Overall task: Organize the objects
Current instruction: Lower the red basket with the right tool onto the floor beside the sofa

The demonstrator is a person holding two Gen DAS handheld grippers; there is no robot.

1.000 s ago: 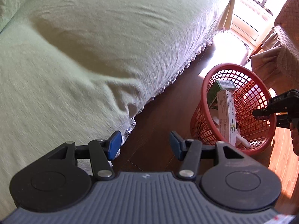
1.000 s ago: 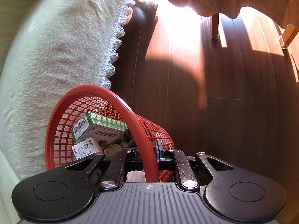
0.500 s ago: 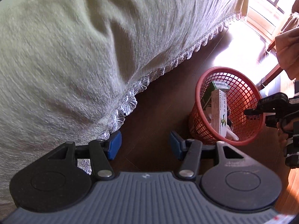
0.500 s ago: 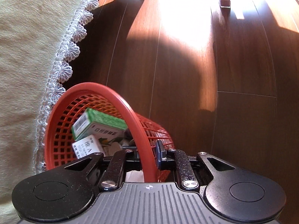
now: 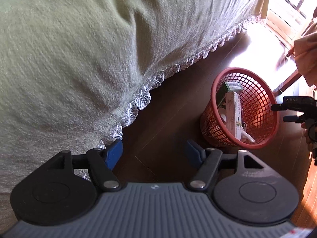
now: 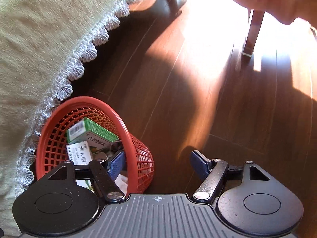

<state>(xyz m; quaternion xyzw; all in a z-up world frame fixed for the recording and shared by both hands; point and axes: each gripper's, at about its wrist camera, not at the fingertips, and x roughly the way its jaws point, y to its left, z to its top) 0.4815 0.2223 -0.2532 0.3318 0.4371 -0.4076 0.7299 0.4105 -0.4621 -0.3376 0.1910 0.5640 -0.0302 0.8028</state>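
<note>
Red basket (image 6: 59,138) is sitting lower left on the floor (image 6: 198,99), holding boxes (image 6: 89,136). Right gripper (image 6: 158,165) is spread, straddling its rim; left gripper (image 5: 153,153) is spread, empty. Lifting straight clear avoids tipping it.

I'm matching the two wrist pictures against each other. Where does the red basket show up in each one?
Left wrist view: the red basket stands at the right, on the wooden floor, boxes inside.
Right wrist view: the red basket sits at lower left, beside the open right hand-held gripper.
Shared landmark: the lace-edged green cover next to it.
</note>
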